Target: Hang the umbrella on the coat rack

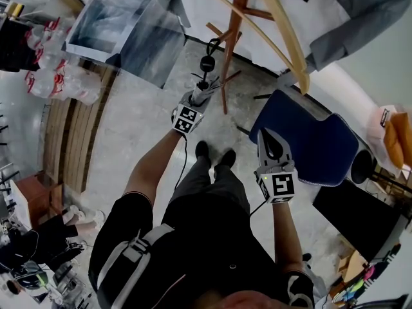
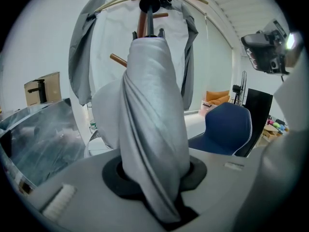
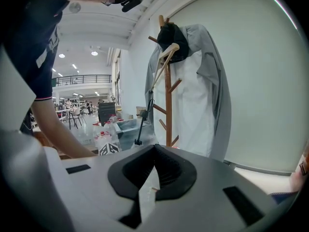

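Left gripper (image 2: 154, 177) closed narrowly on furled grey umbrella (image 2: 150, 115), coat rack (image 2: 141, 27) straight ahead of its jaws; right gripper (image 3: 153, 175) closed fully, holding nothing.

floor (image 1: 138, 127): grey, speckled | wall (image 3: 270, 81): pale | chair (image 1: 309, 140): blue | ceiling lights (image 3: 94, 53): lit

Head view steeply down; 2 gripper views face coat rack (image 3: 167, 95).

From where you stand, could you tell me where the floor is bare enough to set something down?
Bare floor lies between the wooden slats and the coat rack, left of the held umbrella. Crowded: water bottles left, blue chair right.
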Demonstrator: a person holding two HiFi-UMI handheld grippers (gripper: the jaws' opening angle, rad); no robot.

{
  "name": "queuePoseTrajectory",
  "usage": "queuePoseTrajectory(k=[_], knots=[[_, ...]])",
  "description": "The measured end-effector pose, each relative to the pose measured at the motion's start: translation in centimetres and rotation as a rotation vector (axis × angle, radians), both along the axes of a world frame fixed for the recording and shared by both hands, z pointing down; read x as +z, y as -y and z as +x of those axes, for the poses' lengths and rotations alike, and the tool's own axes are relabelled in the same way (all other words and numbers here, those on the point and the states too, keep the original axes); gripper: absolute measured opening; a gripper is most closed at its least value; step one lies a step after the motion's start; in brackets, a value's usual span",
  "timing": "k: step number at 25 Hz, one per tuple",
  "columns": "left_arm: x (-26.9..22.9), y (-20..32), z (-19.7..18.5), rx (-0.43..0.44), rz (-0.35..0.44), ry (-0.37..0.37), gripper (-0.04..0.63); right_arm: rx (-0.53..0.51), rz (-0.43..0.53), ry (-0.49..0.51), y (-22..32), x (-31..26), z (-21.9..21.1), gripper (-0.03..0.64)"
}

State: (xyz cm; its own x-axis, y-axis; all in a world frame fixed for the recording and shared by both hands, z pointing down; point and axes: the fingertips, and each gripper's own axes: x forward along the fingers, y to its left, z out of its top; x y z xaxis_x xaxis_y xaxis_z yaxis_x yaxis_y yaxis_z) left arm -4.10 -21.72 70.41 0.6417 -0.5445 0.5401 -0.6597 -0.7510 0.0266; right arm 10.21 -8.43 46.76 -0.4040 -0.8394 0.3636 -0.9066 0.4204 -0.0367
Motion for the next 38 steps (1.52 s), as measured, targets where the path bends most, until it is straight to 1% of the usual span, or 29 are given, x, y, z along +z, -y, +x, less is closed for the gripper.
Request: queuePoseTrajectory(k=[4, 10, 16, 19, 23, 26, 28, 32, 38], knots=[[0.1, 0.2, 0.2, 0.007, -0.01, -0.004, 0.112, -0.012, 0.013, -0.004, 0.2, -0.1, -0.5, 0.002], [-0.6, -0.2, 0.7, 0.043, -0.019, -0.027, 0.112, -0.034, 0.021, -0.009, 0.3, -0.3, -1.4, 0.002], [-1.4, -2.2, 0.7, 0.093, -0.101, -0.035, 0.112, -0.039, 0.009, -0.007, 0.1, -0.1, -1.5, 0.002], [-1.4, -2.7, 0.6, 0.103, -0.126, -0.038, 0.112, -0.044, -0.002, -0.004, 0.1, 0.2, -1.5, 0.002], [-2.3, -3.0, 0.5, 0.099, -0.133, -0.076, 0.112, -0.053, 0.0, -0.002, 0.2, 0.1, -1.9, 0.002], [-2.7, -3.3, 0.4, 0.103, -0.146, -0.089, 0.112, -0.053, -0.002, 0.0, 0.2, 0.1, -1.9, 0.002], [-3.1, -3.8, 0.2, 0.109, -0.154, -0.099, 0.112, -0.055, -0.012, 0.0, 0.1, 0.2, -2.1, 0.002], [-4.2, -5.3, 0.3, 0.124, -0.167, -0.142, 0.112, -0.059, -0.008, -0.001, 0.2, 0.1, -2.1, 0.002], [-3.8, -5.2, 0.7, 0.135, -0.198, -0.182, 0.112, -0.07, -0.024, -0.002, 0.1, 0.8, -2.7, 0.002]])
